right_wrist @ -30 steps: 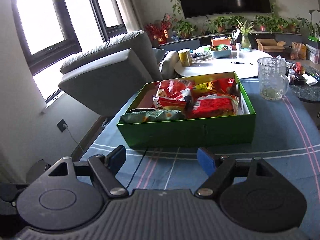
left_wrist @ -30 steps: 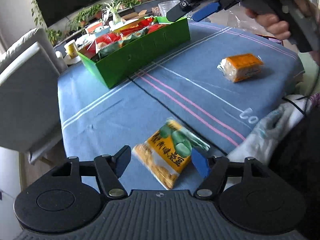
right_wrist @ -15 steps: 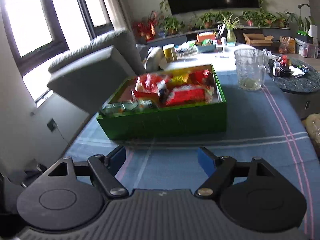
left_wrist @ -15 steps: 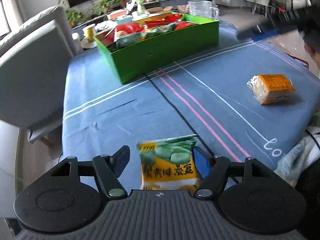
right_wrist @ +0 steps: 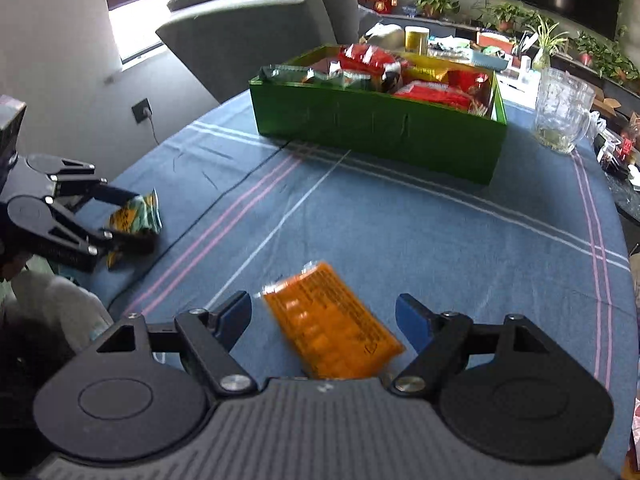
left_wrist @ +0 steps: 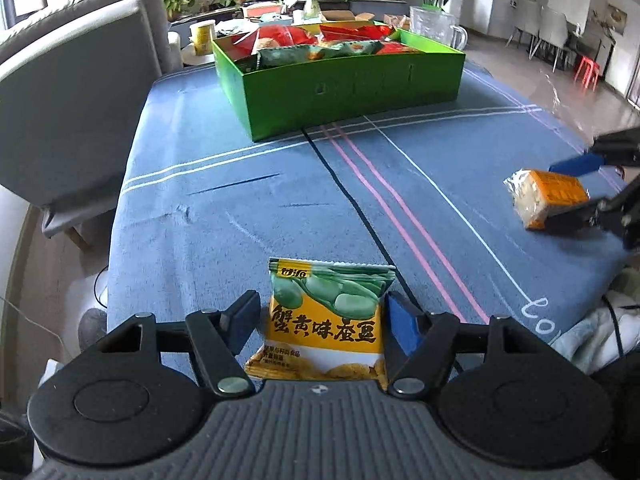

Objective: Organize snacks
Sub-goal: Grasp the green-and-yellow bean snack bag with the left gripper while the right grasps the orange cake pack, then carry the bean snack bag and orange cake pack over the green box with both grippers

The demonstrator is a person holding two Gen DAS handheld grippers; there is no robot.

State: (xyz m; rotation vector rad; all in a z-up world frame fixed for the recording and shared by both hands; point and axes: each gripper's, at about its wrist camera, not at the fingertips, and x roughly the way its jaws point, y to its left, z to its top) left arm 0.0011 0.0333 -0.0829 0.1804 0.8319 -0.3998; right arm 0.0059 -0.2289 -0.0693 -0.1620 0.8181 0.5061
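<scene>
Green box [left_wrist: 352, 84] of snacks and glass mug [right_wrist: 562, 114] far along the counter [left_wrist: 240, 208]. Left gripper [left_wrist: 322, 316] closing around bean packet [left_wrist: 326, 320]; right gripper [right_wrist: 324, 320], angled down, straddles orange packet [right_wrist: 332, 326], fingers apart.

Yellow-green bean packet [left_wrist: 326, 320] and orange cracker pack [right_wrist: 332, 328] lie flat, well apart.

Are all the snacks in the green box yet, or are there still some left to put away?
Almost. The green box already holds many packets. Two are still on the blue tablecloth. The left claw is closing around the yellow and green bean packet. The right claw is open around the orange packet, not gripping yet. Both still need lifting into the box.
</scene>
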